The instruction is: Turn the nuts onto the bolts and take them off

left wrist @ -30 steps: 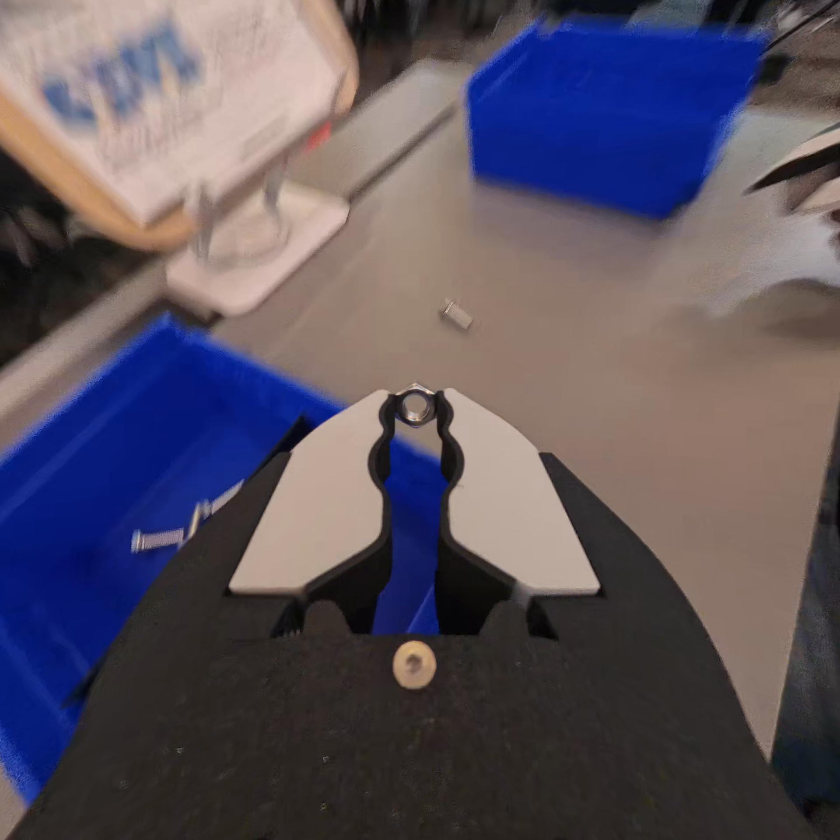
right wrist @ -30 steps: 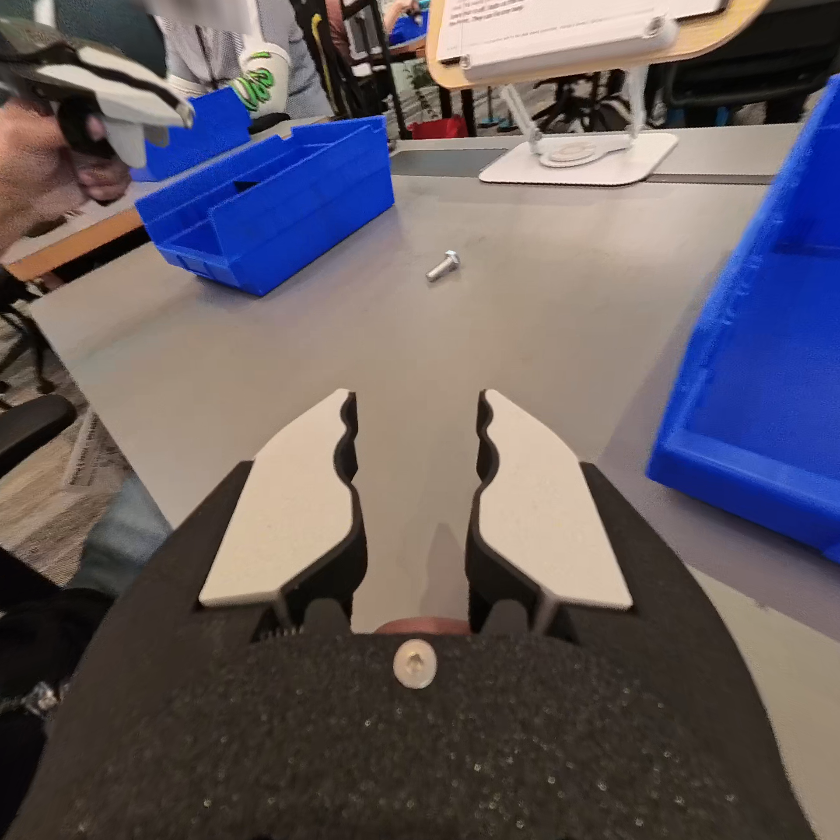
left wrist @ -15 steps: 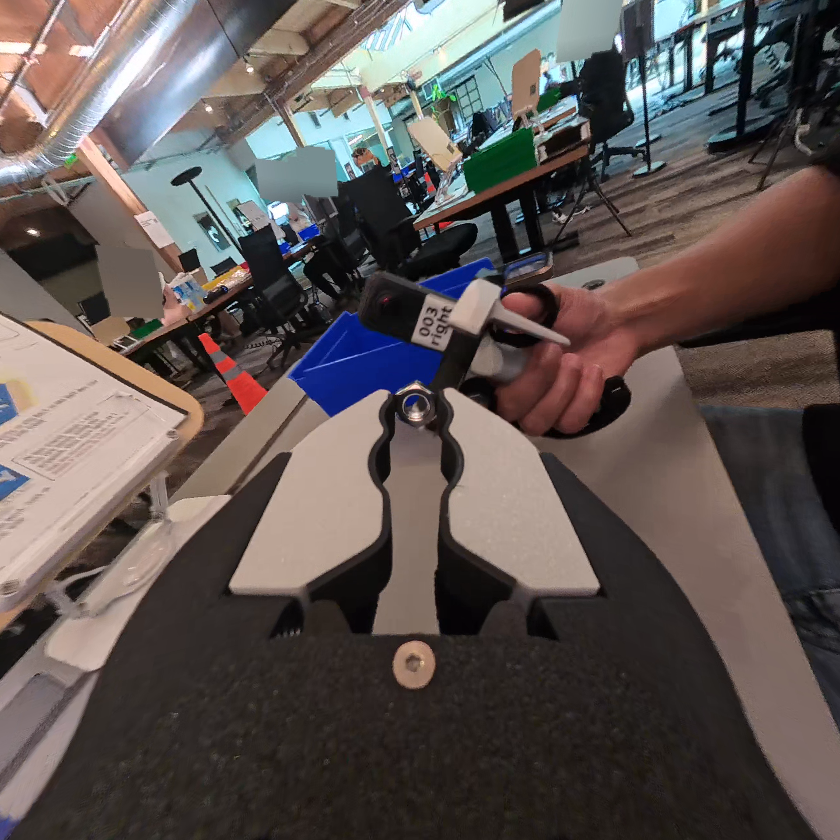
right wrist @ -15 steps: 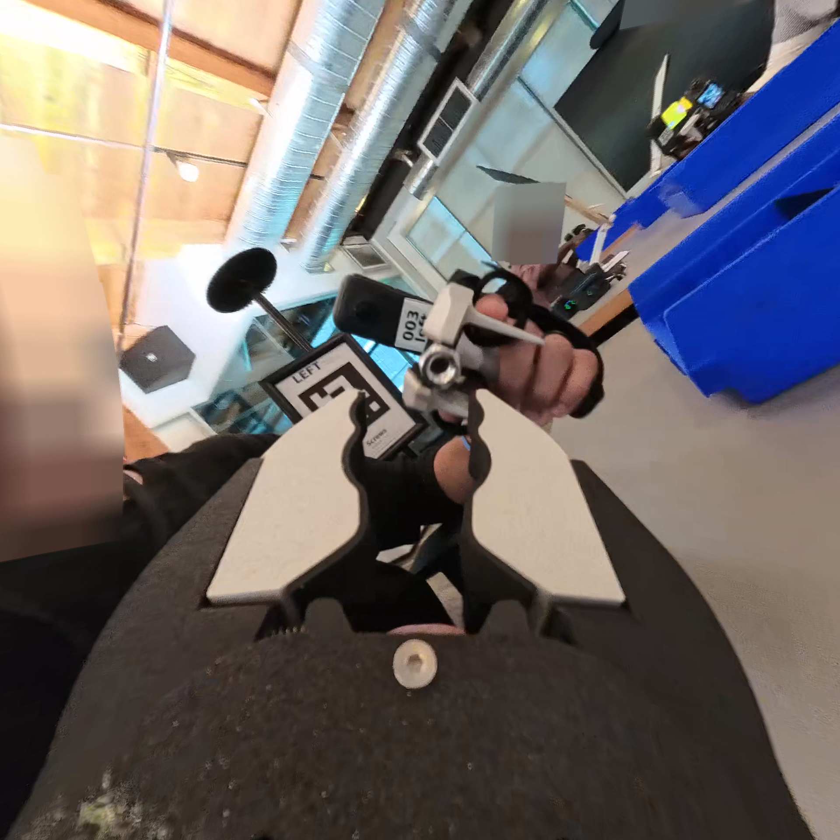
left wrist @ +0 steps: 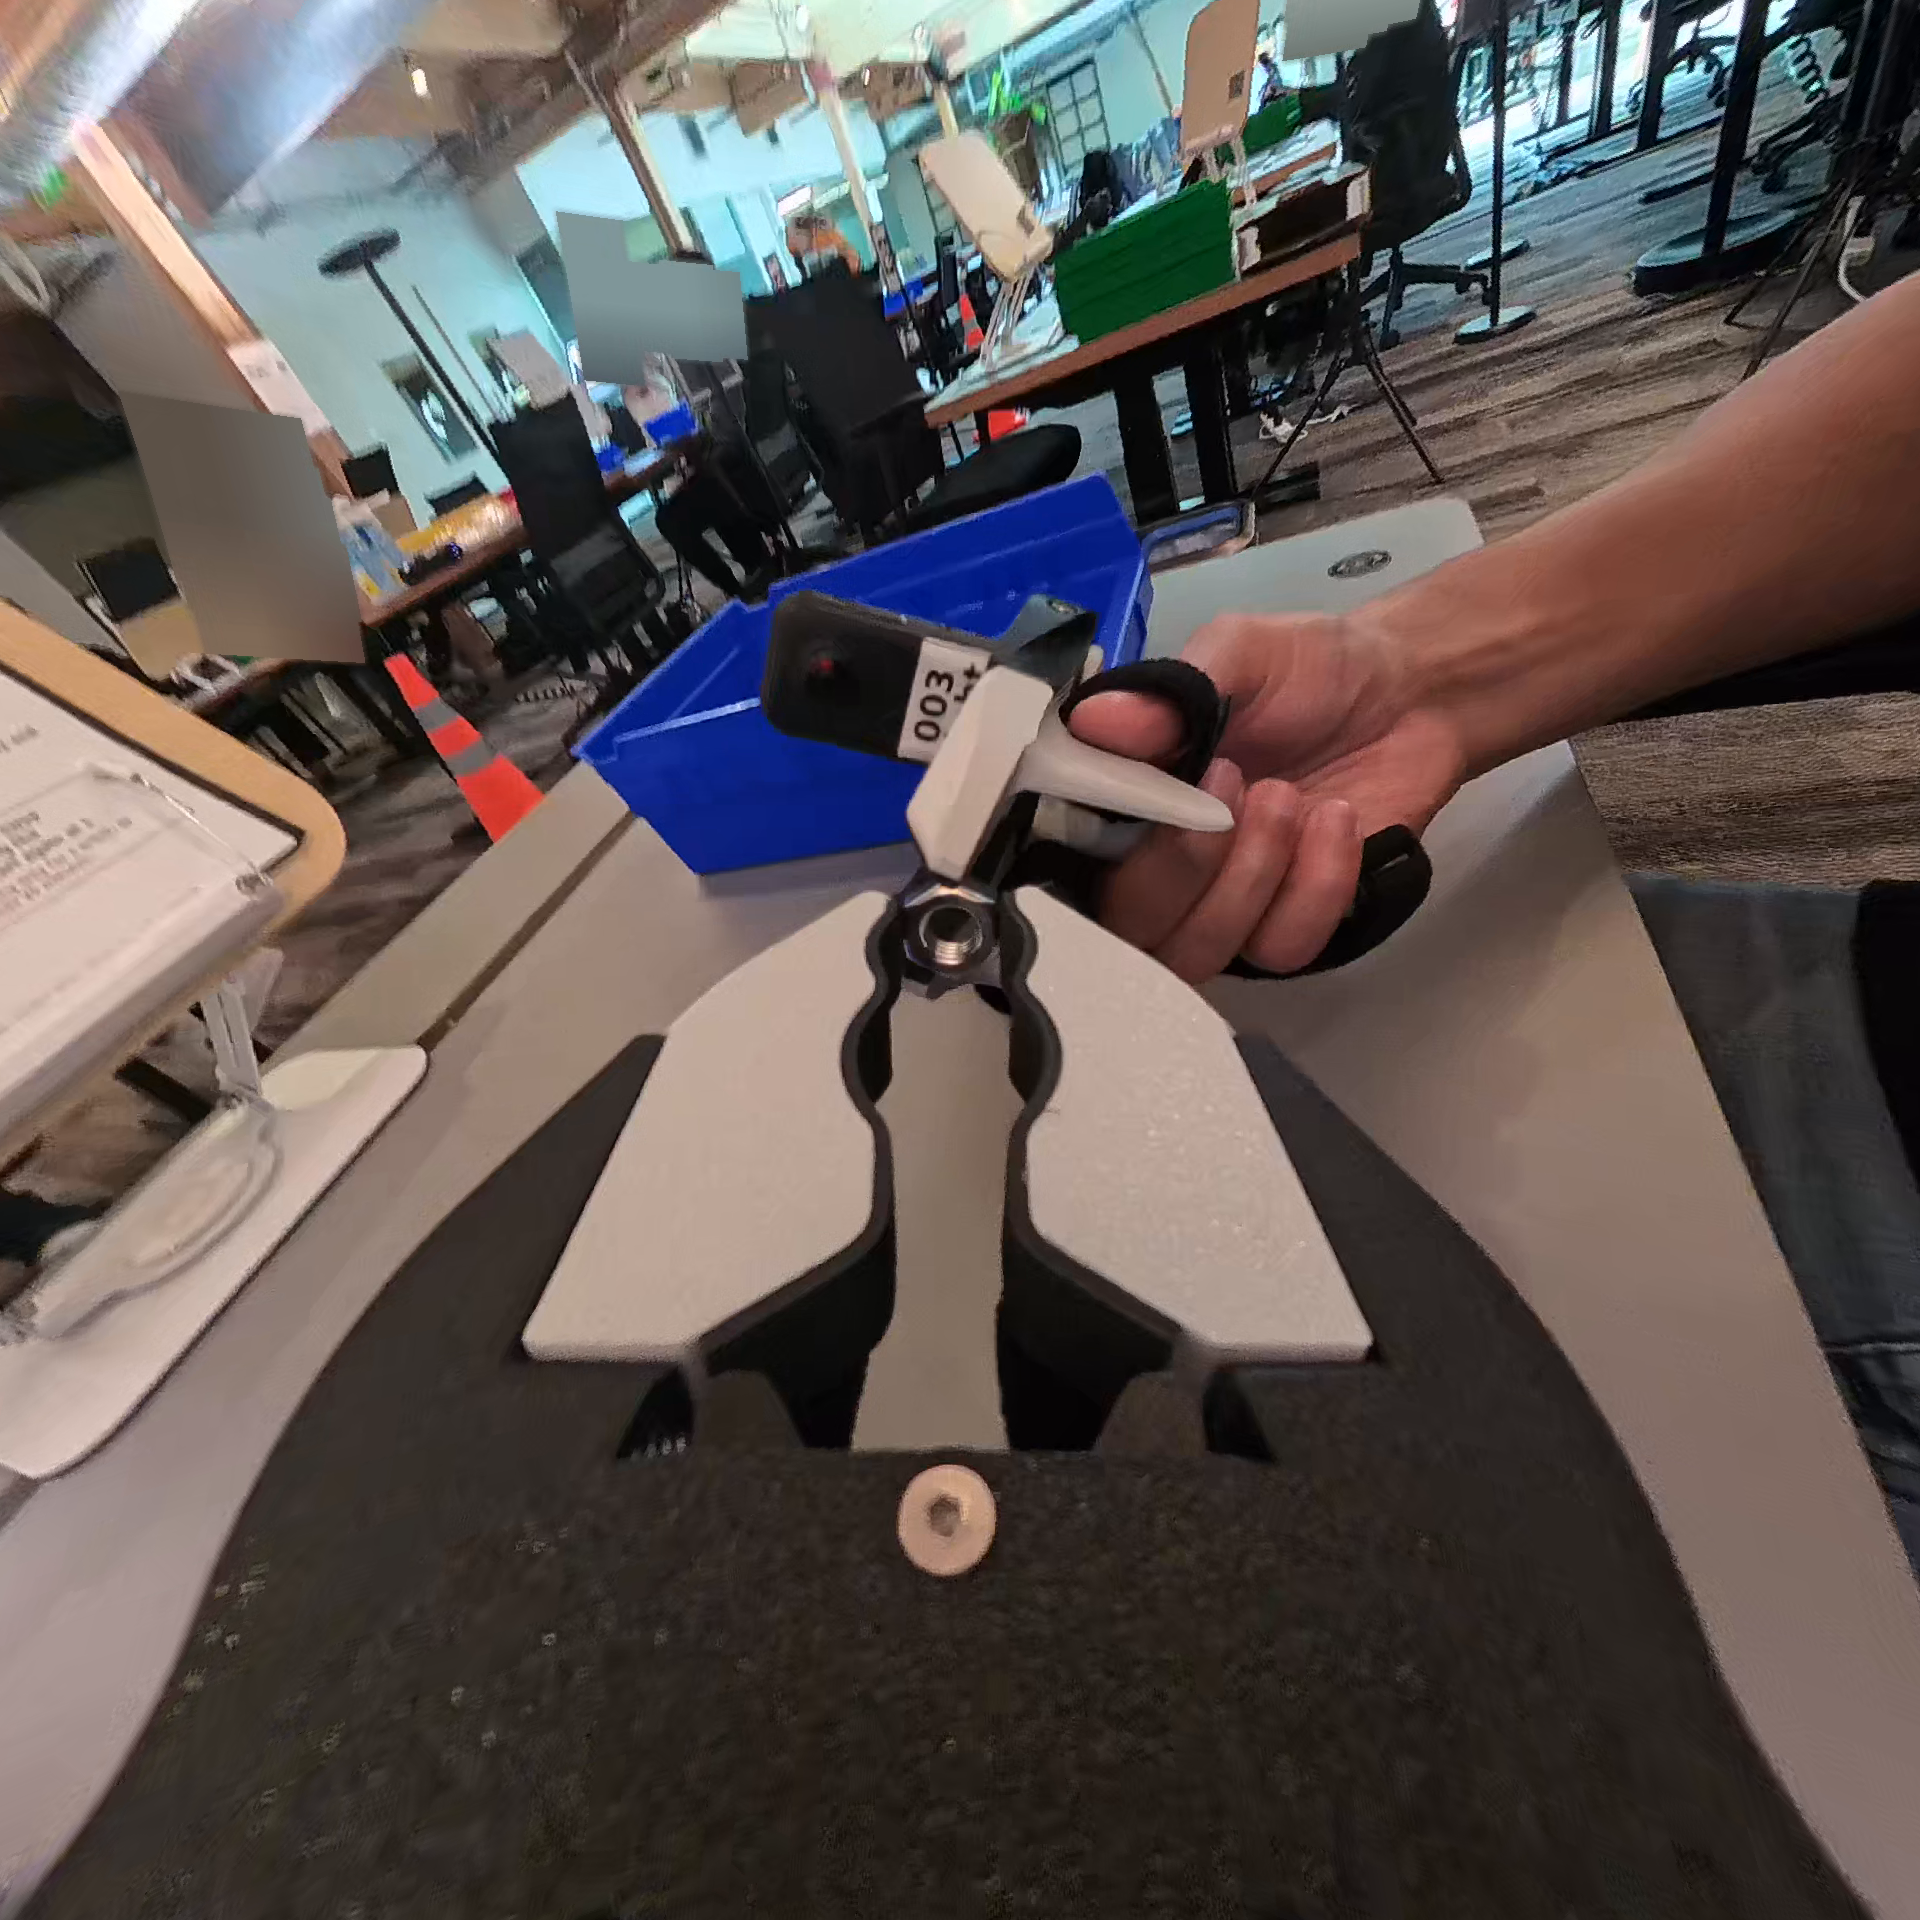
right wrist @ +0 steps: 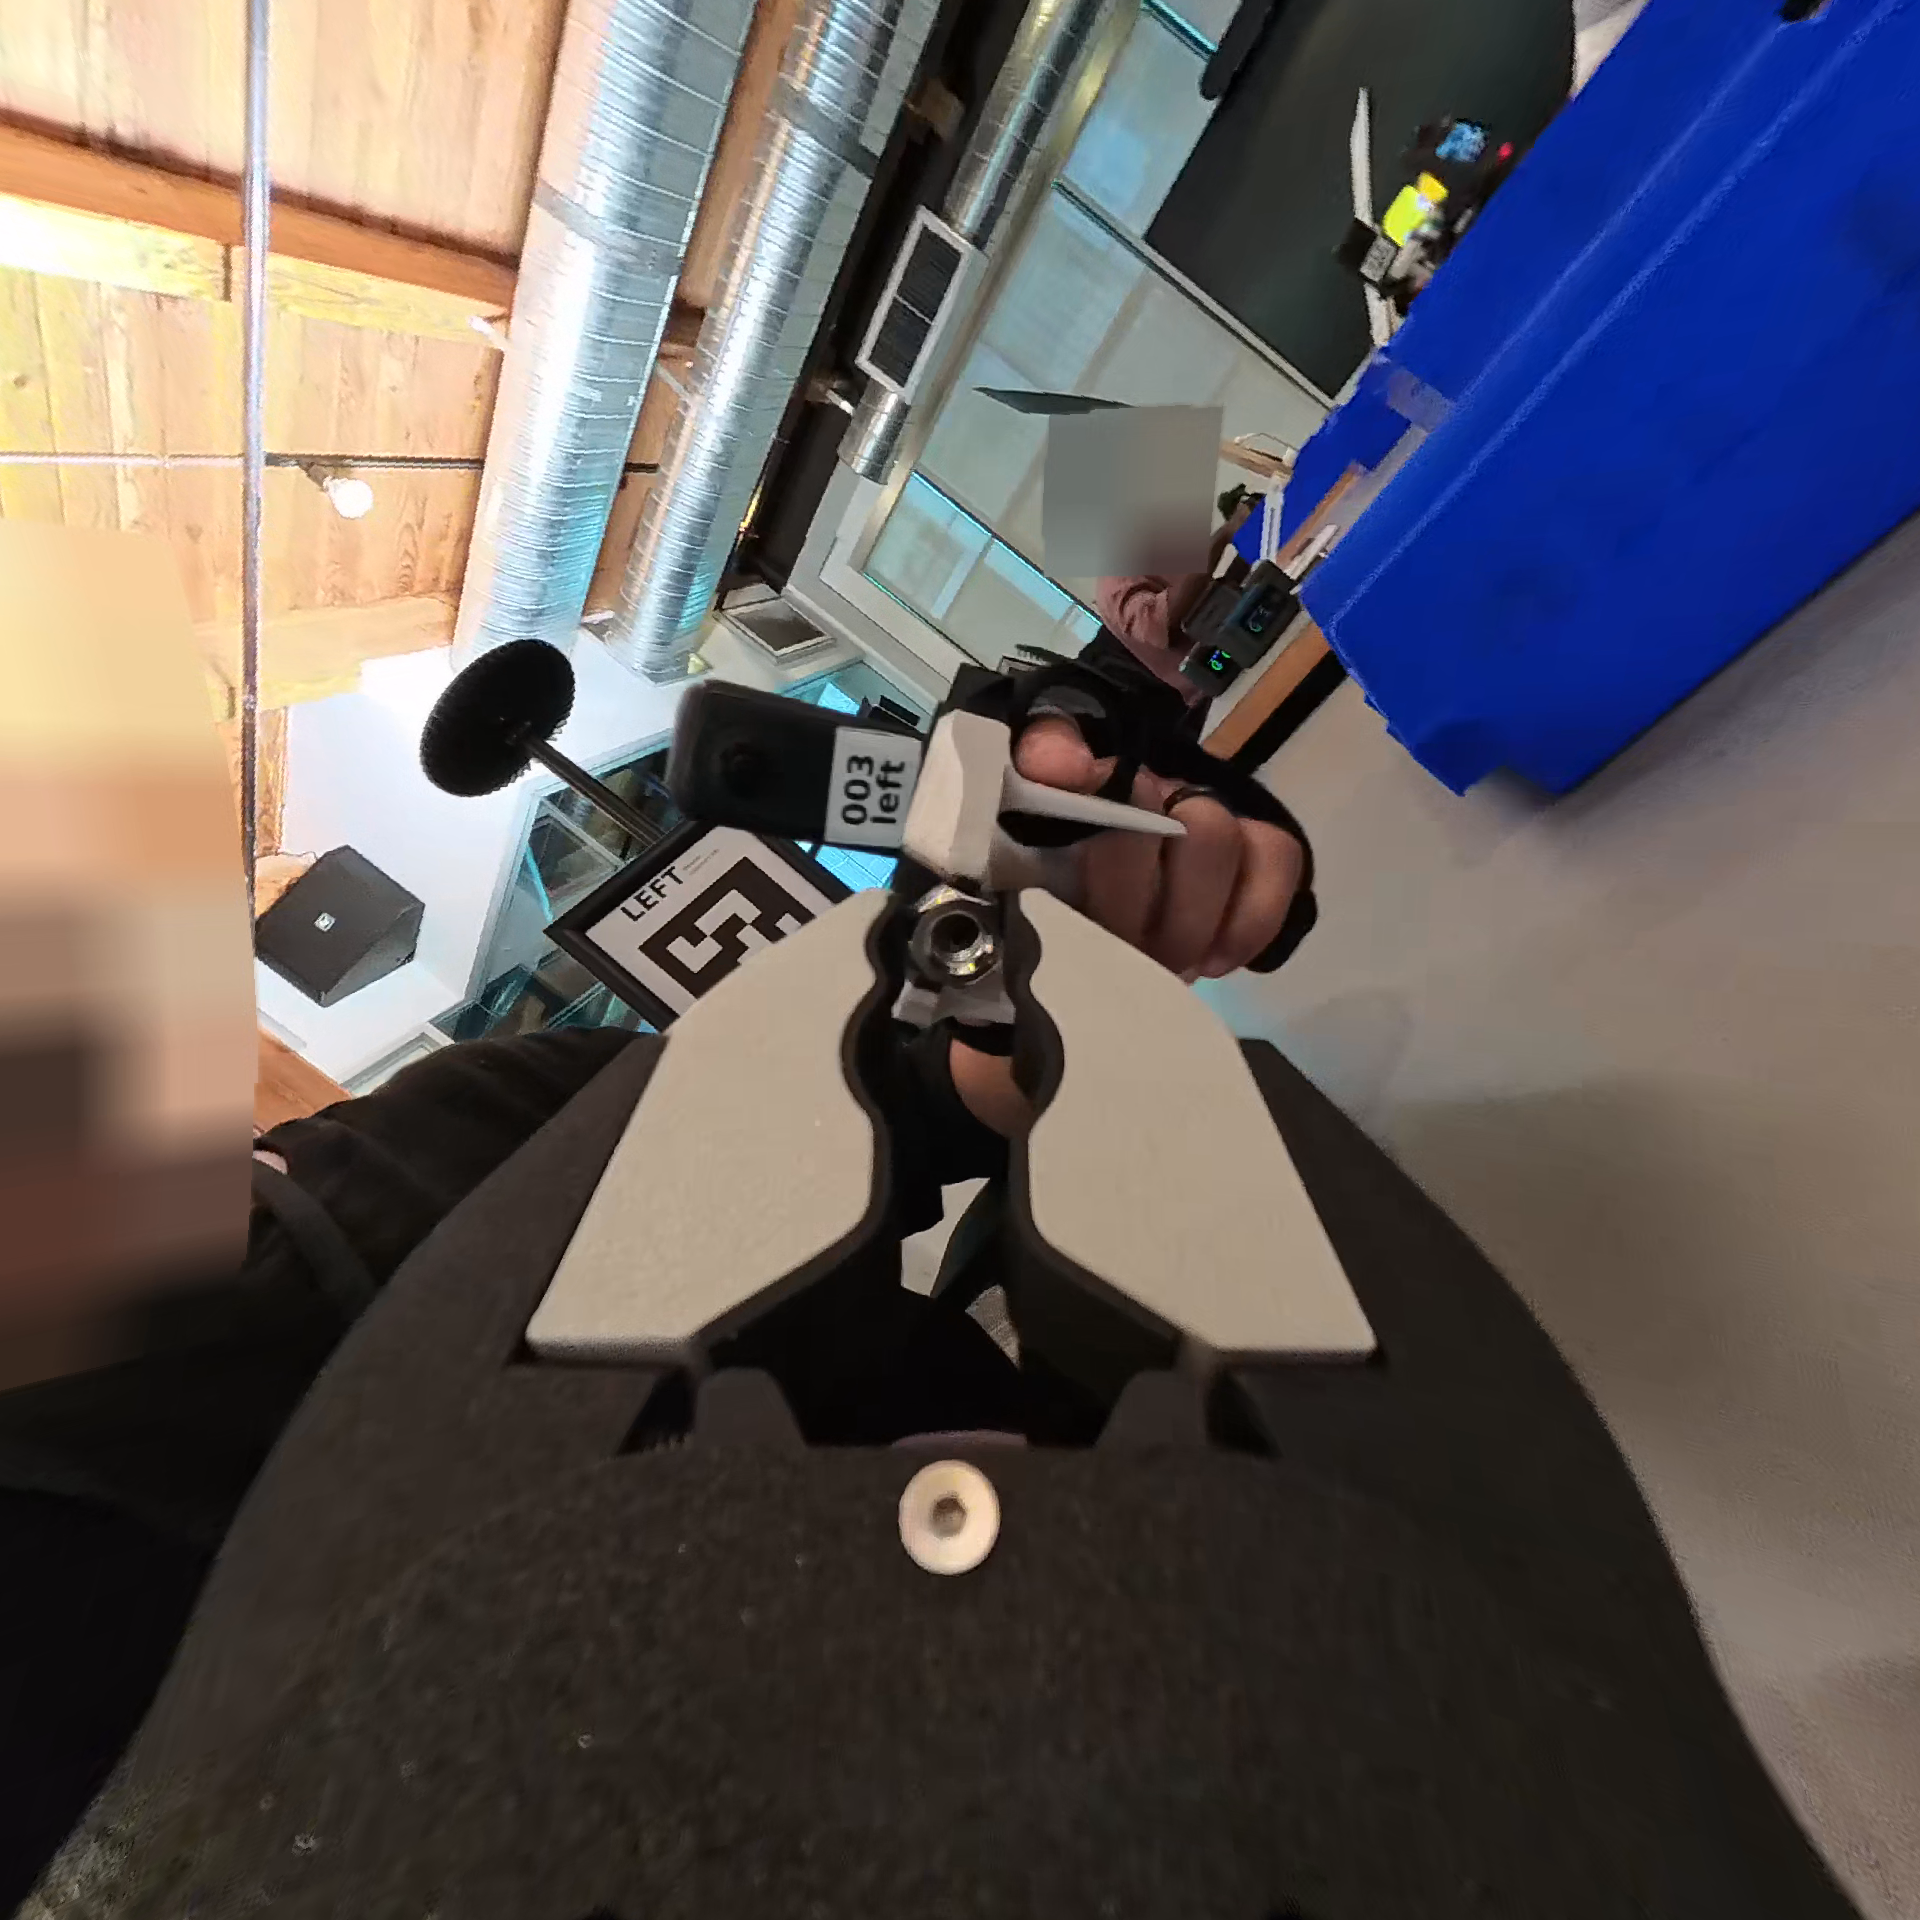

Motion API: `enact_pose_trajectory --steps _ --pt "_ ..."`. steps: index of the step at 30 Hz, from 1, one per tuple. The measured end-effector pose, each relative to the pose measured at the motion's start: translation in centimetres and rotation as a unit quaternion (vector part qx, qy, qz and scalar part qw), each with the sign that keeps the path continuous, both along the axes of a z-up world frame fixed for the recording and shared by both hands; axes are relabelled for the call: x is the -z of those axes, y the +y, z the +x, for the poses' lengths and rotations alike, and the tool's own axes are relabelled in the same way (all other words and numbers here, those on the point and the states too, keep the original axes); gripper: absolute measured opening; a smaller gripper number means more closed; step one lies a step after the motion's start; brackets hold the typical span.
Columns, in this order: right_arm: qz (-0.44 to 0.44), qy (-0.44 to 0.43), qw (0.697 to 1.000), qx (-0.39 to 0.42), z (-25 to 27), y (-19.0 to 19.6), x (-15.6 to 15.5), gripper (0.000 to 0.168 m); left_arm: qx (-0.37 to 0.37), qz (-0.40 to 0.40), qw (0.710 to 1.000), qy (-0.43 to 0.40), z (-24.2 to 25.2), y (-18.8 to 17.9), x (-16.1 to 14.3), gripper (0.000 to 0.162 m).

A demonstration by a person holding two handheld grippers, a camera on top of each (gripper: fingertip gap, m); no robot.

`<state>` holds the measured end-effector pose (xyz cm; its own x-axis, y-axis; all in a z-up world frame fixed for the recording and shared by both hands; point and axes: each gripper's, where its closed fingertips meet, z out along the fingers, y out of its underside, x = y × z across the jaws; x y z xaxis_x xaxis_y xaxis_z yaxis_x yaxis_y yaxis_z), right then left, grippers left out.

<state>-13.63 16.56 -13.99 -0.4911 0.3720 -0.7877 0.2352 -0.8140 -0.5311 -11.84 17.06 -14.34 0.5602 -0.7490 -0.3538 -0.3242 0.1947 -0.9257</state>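
In the left wrist view, I am holding the left gripper (left wrist: 943, 945) level over the grey table (left wrist: 1455, 1091). Its fingers are clamping the nut (left wrist: 943, 933) right at their tips, at 12 o'clock from the wrist. The nut's threaded bore is facing straight back at the camera, so I judge I am presenting it end-on to line up the thread axis. Just beyond it, toward 1 o'clock, a hand (left wrist: 1288, 810) is aiming the right gripper (left wrist: 971, 847) nose-first at the nut, nearly touching it. A blue bin (left wrist: 831, 769) is sitting on the table behind, at 11 o'clock.

In the right wrist view, the picture is rolling sideways, with ceiling ducts at 10 o'clock and a second blue bin (right wrist: 1662, 468) at 2 o'clock. The same nut is showing between this gripper's fingertips at 12 o'clock, with the left gripper's small tips pinching it from below. The right fingers are sitting drawn in to about the nut's width, one on either side. I cannot tell whether they are actually biting on it or only bracketing it.

No bolt is appearing in either view. So I am reading this as the nut being lined up or passed across, not threaded yet. Two grips on so small a part are risking a slip.
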Motion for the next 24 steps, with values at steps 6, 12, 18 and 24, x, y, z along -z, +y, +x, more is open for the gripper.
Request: enact_pose_trajectory --steps 6,12,18,24 --pt "-0.04 -0.028 0.999 -0.017 -0.3 -0.1 0.8 0.017 -0.015 -0.022 0.999 0.037 -0.6 0.0 1.3 0.019" --pt "-0.044 -0.034 0.998 -0.021 -0.7 -0.4 1.3 0.017 -0.019 -0.025 0.998 0.054 -0.9 0.0 2.1 0.02" --pt "-0.044 -0.035 0.998 -0.02 -0.7 -0.3 1.4 0.017 -0.018 -0.025 0.998 0.05 -0.7 0.0 2.1 0.018" --pt "-0.045 -0.035 0.998 -0.017 -0.7 -0.3 1.5 0.017 -0.019 -0.03 0.998 0.044 -0.7 0.1 2.1 0.018"
